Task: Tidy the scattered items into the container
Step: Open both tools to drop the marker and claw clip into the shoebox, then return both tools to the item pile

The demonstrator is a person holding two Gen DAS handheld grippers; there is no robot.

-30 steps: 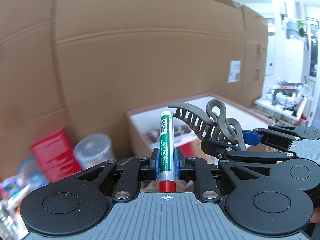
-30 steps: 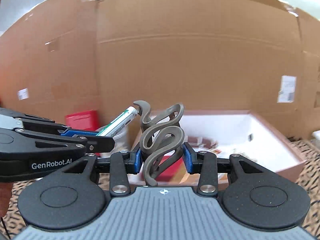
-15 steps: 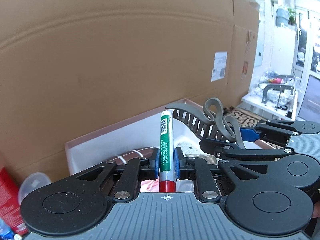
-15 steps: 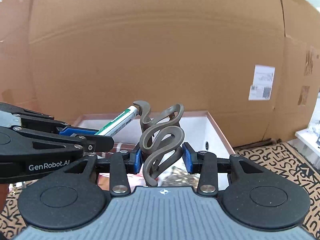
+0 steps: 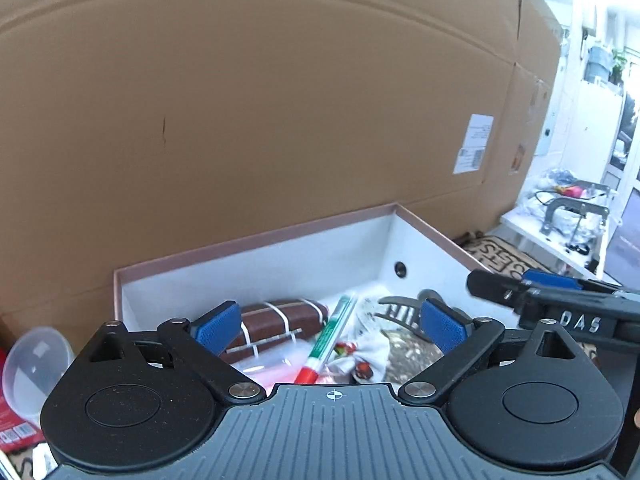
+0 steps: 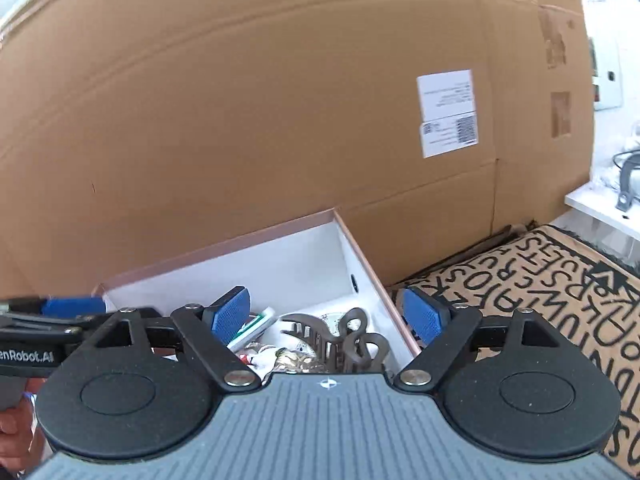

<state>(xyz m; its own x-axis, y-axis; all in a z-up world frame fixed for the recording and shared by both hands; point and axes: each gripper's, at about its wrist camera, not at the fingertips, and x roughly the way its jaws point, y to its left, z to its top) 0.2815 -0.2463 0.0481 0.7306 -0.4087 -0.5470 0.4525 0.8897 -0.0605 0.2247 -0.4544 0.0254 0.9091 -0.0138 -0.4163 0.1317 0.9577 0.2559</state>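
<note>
A white box with a pink rim [image 5: 256,240] [image 6: 360,252] holds several items. My left gripper [image 5: 332,324] hangs over it, its jaws opening wide, with nothing pressed between the blue pads. The green marker with a red cap [image 5: 328,340] [image 6: 252,328] lies loose in the box below them. My right gripper [image 6: 326,314] is to the right of the left one, its jaws opening too. The grey hair claw [image 6: 340,340] [image 5: 404,308] rests in the box under it, free of the pads.
A brown case with white bands [image 5: 276,320] and wrappers lie in the box. A tall cardboard wall [image 5: 280,120] stands right behind it. A clear cup [image 5: 36,360] and a red pack [image 5: 12,420] sit at left. A lettered mat [image 6: 540,300] lies at right.
Both grippers have gone from shut to wide. The marker has dropped out of the left one and the hair claw out of the right one, both into the box. Both hands moved closer over the box.
</note>
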